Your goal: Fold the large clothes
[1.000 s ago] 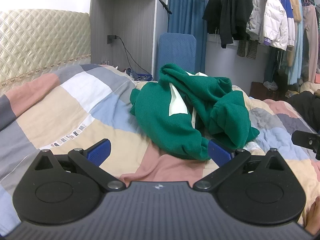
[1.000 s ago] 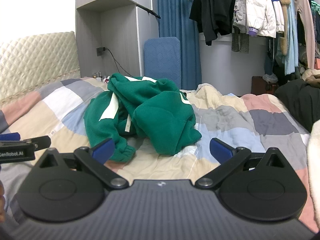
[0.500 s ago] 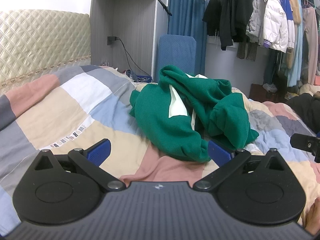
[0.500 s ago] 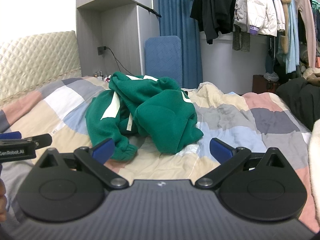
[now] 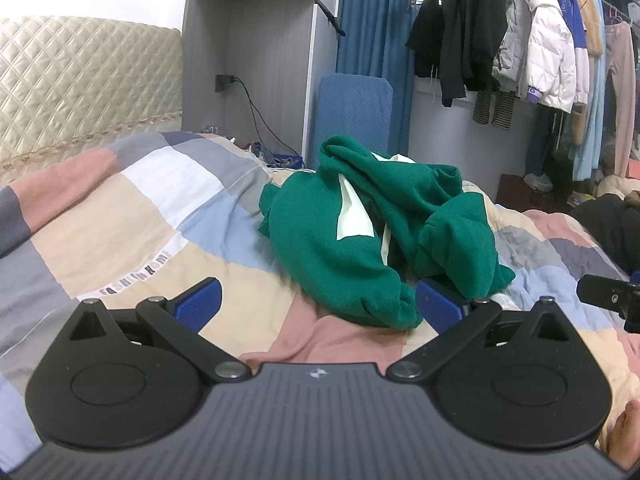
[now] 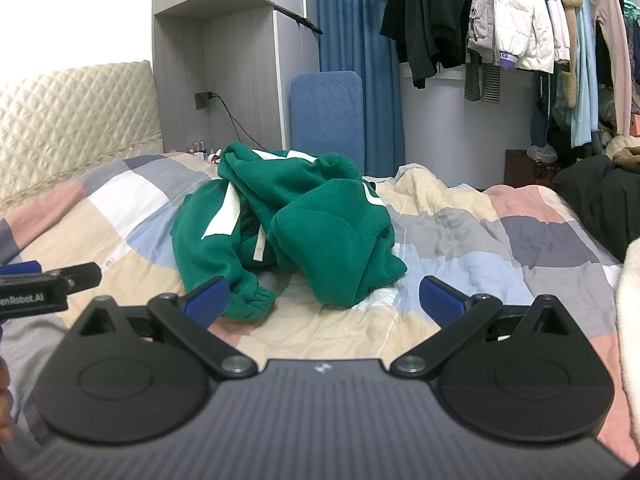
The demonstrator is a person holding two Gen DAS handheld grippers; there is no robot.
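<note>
1. Green sweatshirt (image 5: 372, 240) lies crumpled mid-bed on the patchwork quilt (image 5: 132, 220), unfolded.
2. Left gripper (image 5: 318, 306): jaws released, empty, near a cuff.
3. Right gripper (image 6: 324, 300): jaws released, empty, hovering near the heap's right hem, likely poised for spreading.

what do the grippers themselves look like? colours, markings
Both match: the left gripper and right gripper have blue finger pads on black linkage arms with silver pivot pins, two round black housings, and a ribbed dark grey body with a small logo. White "GenRobot.AI" lettering shows on the left one's side.
</note>
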